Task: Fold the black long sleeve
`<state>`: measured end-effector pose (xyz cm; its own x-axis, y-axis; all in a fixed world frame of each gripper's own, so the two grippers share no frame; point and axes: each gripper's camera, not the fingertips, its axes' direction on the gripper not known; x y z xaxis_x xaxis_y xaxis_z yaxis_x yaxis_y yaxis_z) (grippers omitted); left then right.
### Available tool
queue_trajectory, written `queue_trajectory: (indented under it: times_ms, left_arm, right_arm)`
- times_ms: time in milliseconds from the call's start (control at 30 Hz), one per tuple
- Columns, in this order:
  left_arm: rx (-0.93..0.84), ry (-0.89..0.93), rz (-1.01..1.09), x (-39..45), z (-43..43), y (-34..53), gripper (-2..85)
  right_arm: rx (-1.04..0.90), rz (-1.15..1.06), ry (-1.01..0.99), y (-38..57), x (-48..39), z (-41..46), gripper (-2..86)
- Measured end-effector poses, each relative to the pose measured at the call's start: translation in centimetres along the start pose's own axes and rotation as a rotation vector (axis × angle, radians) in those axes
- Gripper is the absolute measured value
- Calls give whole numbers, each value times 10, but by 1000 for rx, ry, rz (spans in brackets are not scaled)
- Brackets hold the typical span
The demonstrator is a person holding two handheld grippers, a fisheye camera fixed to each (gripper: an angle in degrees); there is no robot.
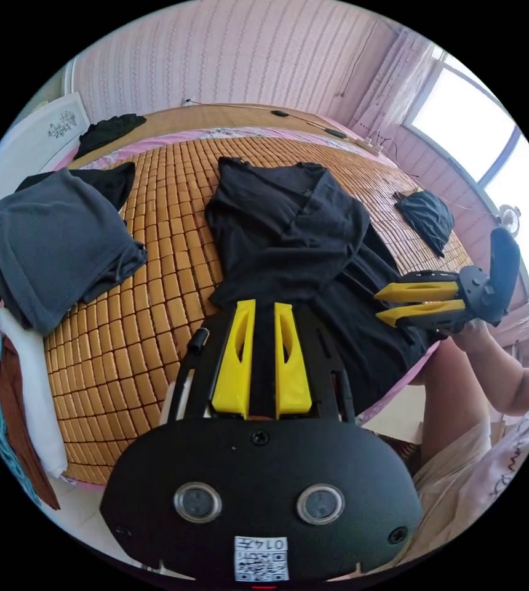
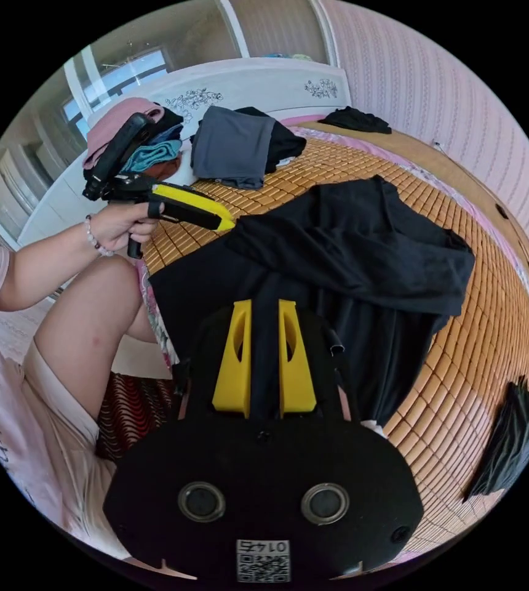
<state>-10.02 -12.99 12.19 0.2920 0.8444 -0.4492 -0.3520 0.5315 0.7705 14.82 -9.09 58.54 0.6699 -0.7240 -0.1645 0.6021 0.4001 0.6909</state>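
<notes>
The black shirt (image 1: 289,246) lies crumpled on the bed mat (image 1: 154,320), its lower part over the near edge. My left tool (image 1: 263,306) and right tool (image 2: 263,303) each show a narrow gap; whether cloth is pinched, I cannot tell. I think the shirt may slide off this edge if pulled. The mat's middle gives room; grey clothes (image 1: 55,246) crowd one corner.

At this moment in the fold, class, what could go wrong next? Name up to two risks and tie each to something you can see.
1. The black long sleeve lies bunched, with its lower part draped over the edge of the bamboo mat. Its weight may drag it off the bed.
2. The left gripper and right gripper sit near one end only. Pulling from there could deepen the wrinkles instead of flattening the cloth.
</notes>
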Motion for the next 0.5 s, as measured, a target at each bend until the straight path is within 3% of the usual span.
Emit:
queue_trajectory:
  times_ms: [167, 300, 500]
  left_arm:
    - [-26, 58, -127, -50, 10, -21, 62]
    - [-104, 76, -105, -56, 23, -21, 34]
    - [-104, 86, -23, -57, 2, -17, -7]
  right_arm:
    - [-3, -97, 34, -64, -35, 52, 88]
    - [-104, -97, 121, -92, -38, 101, 81]
    - [-46, -49, 70, -95, -18, 71, -1]
